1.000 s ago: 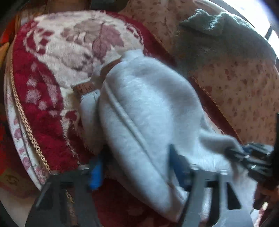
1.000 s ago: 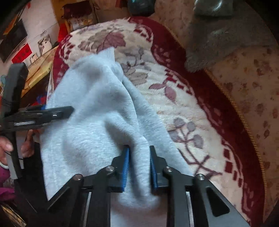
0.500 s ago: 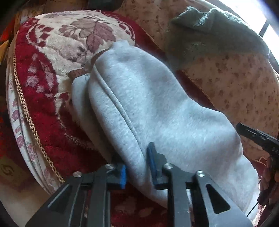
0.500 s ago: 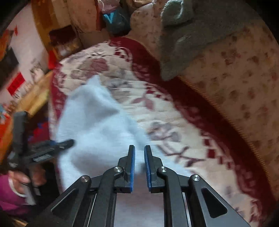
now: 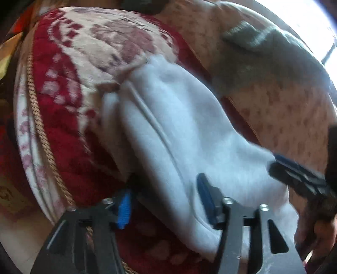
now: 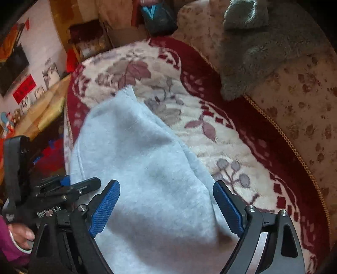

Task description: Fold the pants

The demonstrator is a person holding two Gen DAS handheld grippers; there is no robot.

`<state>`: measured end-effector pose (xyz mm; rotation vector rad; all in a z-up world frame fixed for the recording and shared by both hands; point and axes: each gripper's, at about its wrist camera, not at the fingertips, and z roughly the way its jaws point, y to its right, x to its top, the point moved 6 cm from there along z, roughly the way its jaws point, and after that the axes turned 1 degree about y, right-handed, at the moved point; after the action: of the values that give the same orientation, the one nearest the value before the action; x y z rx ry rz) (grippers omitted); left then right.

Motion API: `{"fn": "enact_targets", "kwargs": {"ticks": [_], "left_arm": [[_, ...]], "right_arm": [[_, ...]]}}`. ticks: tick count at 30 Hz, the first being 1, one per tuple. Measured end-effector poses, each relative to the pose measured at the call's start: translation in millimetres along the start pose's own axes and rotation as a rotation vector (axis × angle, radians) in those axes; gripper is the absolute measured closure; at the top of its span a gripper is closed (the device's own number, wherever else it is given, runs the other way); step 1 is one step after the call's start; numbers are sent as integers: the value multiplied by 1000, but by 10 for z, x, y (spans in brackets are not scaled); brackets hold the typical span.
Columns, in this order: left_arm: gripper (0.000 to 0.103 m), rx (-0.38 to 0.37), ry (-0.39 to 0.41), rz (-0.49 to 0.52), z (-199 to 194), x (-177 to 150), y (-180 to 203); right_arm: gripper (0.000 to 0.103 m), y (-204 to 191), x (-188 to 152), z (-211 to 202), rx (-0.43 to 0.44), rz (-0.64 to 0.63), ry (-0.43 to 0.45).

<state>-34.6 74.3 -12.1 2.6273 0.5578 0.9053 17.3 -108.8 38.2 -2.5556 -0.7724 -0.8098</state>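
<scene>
The light grey fleece pants (image 5: 179, 134) lie folded in a long bundle on a red and cream floral sofa cover (image 5: 63, 88). They also show in the right wrist view (image 6: 137, 160). My left gripper (image 5: 164, 200) is open, its blue pads on either side of the near edge of the pants. My right gripper (image 6: 166, 208) is open wide over the near end of the pants, and it shows at the right of the left wrist view (image 5: 299, 175). The left gripper shows at the left of the right wrist view (image 6: 69, 187).
A grey fleece garment (image 6: 263, 48) is draped over the spotted sofa back (image 6: 305, 109). A gold cord (image 5: 42, 134) edges the sofa cover. Beyond the seat's far end are cluttered shelves and a dark bag (image 6: 158, 19).
Both grippers have opened and let go of the pants. The right one was shut half a second ago and is now wide open. The pants lie a little flatter.
</scene>
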Motion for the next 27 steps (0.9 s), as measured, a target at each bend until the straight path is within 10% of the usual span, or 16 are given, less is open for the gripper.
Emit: {"fn": "enact_targets", "kwargs": {"ticks": [12, 13, 16, 20, 24, 27], "left_arm": [[30, 19, 58, -85, 223, 628, -322], [43, 15, 58, -73, 251, 638, -308], [65, 38, 78, 7, 242, 638, -228], [75, 41, 189, 74, -6, 669, -181], [68, 98, 119, 51, 233, 651, -267], [37, 119, 98, 11, 294, 623, -370]], "right_arm": [[9, -352, 714, 526, 138, -7, 40], [13, -392, 770, 637, 145, -9, 34], [85, -508, 832, 1078, 123, -41, -57], [88, -742, 872, 1063, 118, -121, -17], [85, -784, 950, 1055, 72, -138, 27], [81, -697, 872, 1274, 77, -83, -59]]}}
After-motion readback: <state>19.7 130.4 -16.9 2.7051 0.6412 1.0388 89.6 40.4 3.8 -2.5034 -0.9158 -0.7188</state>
